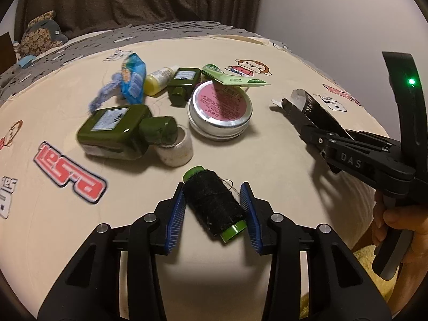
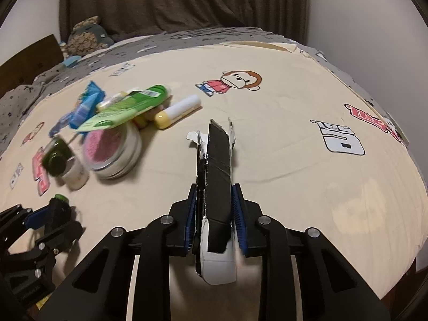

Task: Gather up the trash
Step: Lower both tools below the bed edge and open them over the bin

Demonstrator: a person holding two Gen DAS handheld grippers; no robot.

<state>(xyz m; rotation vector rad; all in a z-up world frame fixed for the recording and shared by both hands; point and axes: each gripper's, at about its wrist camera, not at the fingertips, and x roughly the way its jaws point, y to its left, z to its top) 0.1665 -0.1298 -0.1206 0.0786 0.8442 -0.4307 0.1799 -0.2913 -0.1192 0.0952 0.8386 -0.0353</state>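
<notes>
I see a cream cartoon-print bedsheet (image 2: pixel 281 144) under brown curtains (image 2: pixel 184 0) across the top. My left gripper (image 1: pixel 214 208) stands wide around the black thread spool (image 1: pixel 214 203), bottom centre. My right gripper (image 2: pixel 214 219) clamps the black carton (image 2: pixel 216 176). The clutter at left is blurred.

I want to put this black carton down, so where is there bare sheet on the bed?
Bare sheet lies ahead of the right gripper, between the black carton, the monkey print and the black-and-white logo print. It is crowded to its left, around the round tin, green tube and yellow bottle.
</notes>
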